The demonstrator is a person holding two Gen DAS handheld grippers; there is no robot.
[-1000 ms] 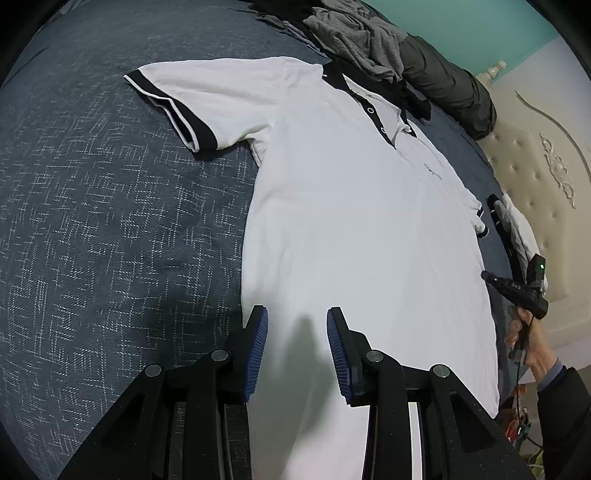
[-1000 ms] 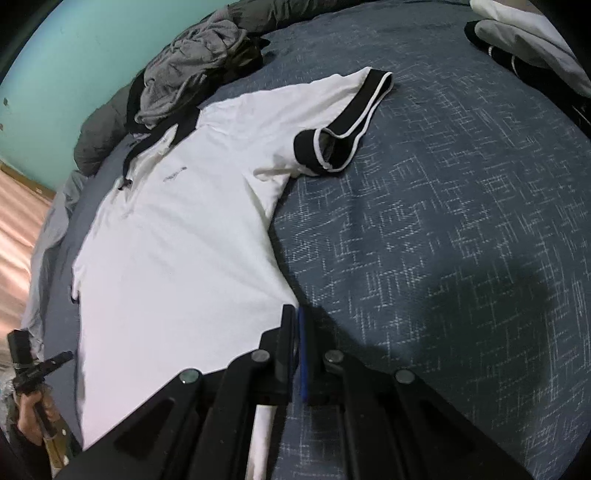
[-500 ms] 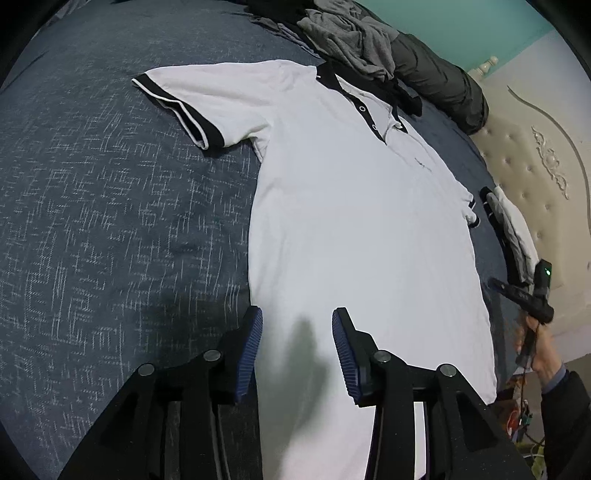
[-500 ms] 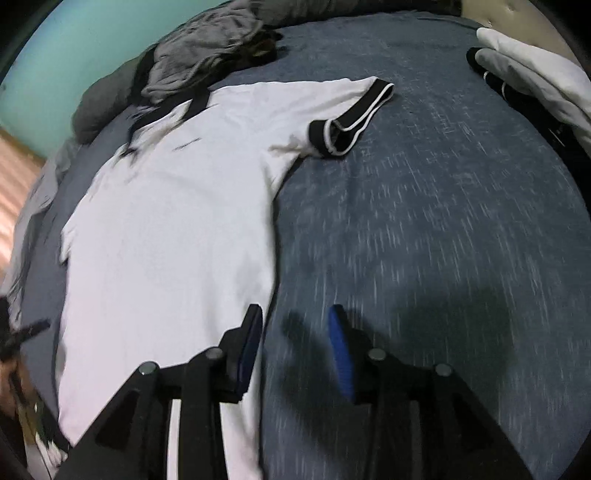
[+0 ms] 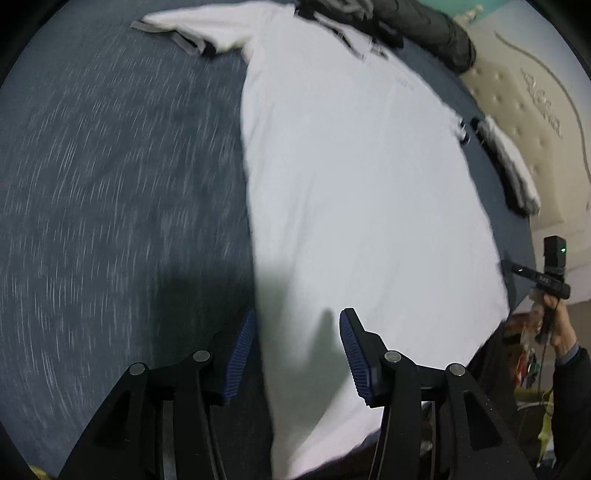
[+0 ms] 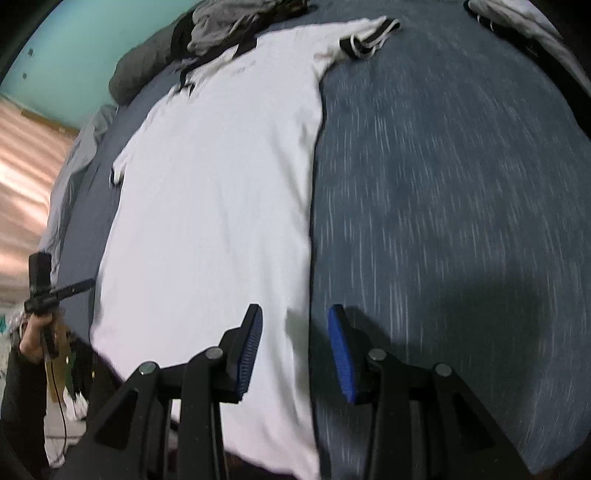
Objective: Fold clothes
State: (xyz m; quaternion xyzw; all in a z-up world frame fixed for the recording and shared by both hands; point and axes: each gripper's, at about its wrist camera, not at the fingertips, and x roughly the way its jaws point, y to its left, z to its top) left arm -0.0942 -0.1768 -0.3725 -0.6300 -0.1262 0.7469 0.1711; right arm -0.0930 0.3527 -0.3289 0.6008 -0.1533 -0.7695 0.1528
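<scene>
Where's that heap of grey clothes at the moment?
The grey heap sits at the far end of the bed, just past the collar of the white polo shirt, on a dark pillow against the teal wall, at the top of both views.

Both grippers' fingers (image 5: 240, 354) (image 6: 341, 350) apart, empty

Motion blur smears bedspread (image 5: 110, 184) pattern in both views. Polo shirt (image 5: 351, 184) hem cut off by lower edge of picture. Collar and chest logo too blurred to read. Pile of dark clothes (image 6: 236, 22) cropped at top.
</scene>
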